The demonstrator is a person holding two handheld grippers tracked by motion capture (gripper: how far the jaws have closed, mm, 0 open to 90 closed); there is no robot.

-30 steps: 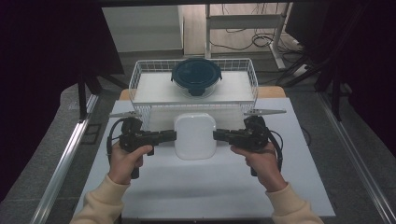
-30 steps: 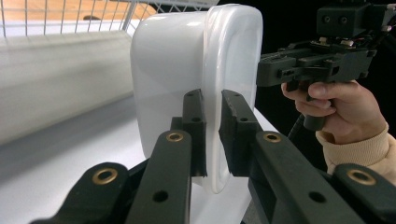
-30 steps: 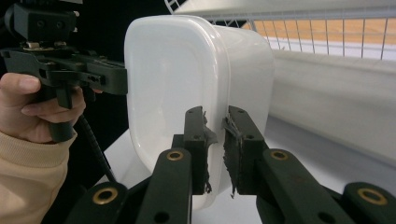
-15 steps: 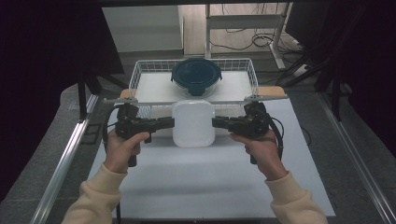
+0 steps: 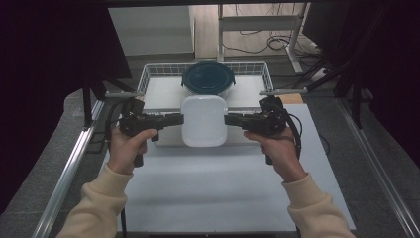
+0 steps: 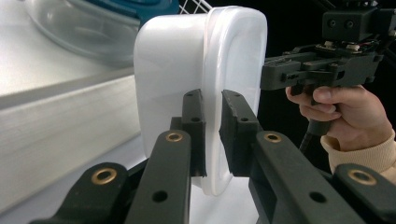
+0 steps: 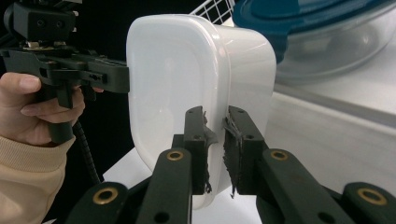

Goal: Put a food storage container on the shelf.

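Left gripper (image 5: 179, 119): clamps white container's (image 5: 204, 121) left rim.
Right gripper (image 5: 229, 119): pinches its right rim.
Container: level, above the wire basket's (image 5: 148, 74) front edge.

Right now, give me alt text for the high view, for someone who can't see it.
Two hands hold a white container in the air, the left gripper and right gripper each clamped on an opposite rim. Behind it, a wire basket holds a glass bowl with a blue lid, at the far end of a white table.
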